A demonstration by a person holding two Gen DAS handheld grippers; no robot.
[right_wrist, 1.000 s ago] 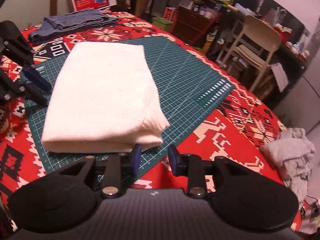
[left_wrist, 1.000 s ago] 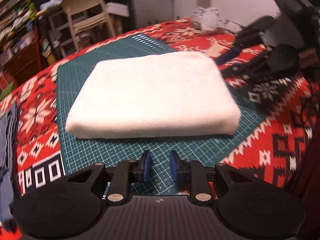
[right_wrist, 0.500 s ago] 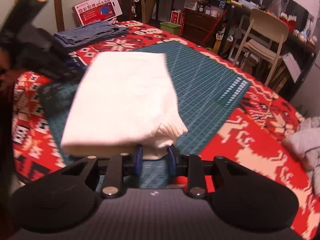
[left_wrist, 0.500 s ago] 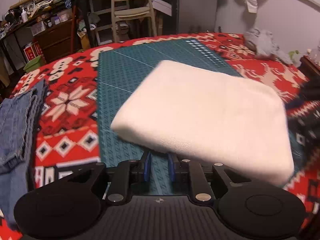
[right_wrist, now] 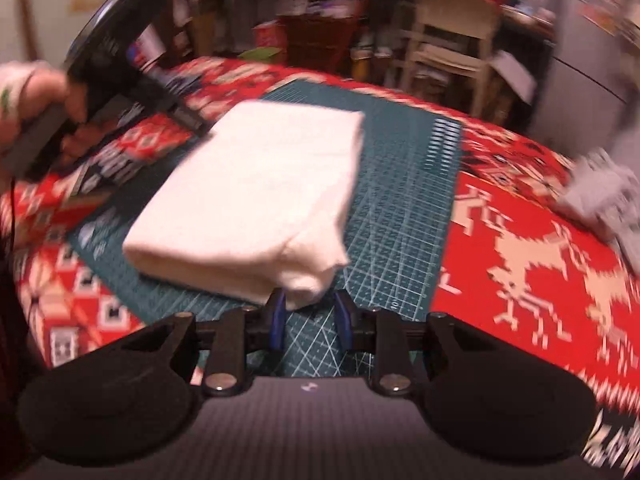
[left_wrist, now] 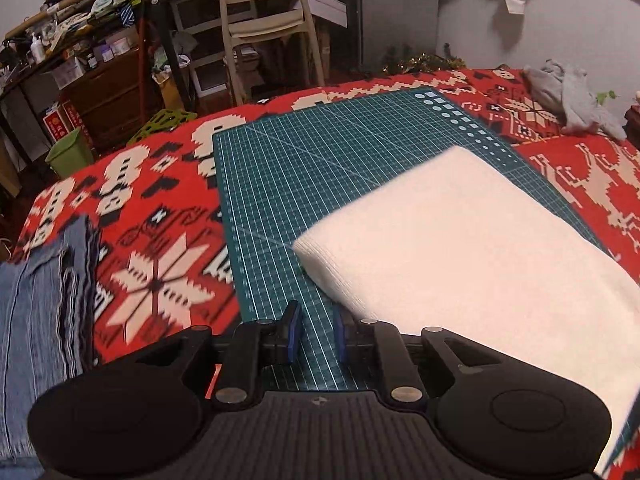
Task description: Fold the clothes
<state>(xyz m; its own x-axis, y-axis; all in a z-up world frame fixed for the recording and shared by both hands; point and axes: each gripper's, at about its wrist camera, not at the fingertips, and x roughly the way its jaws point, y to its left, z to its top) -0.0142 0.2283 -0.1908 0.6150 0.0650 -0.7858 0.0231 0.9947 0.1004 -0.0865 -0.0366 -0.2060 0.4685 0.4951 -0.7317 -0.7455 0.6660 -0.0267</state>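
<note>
A white folded garment [left_wrist: 460,248] lies on the green cutting mat [left_wrist: 280,184]. In the left wrist view it fills the right side, and its near edge runs over the right arm of my left gripper [left_wrist: 317,334]. That gripper is open, with only mat between its blue pads. In the blurred right wrist view, the garment [right_wrist: 260,184] has its near corner poking between the tips of my open right gripper [right_wrist: 309,320]. A hand [right_wrist: 36,92] holds the left gripper [right_wrist: 192,120] at the garment's far left corner.
The mat sits on a red patterned tablecloth [left_wrist: 160,280]. Folded blue jeans [left_wrist: 36,320] lie at the left edge. A crumpled grey garment [left_wrist: 572,96] lies at the far right of the table. A pale chair [left_wrist: 272,20] and cluttered shelves stand behind the table.
Both grippers swung around the garment: the left one moved toward its left corner, and the right one closed in until the near corner sits between its fingertips. Finger gaps stayed about the same.
</note>
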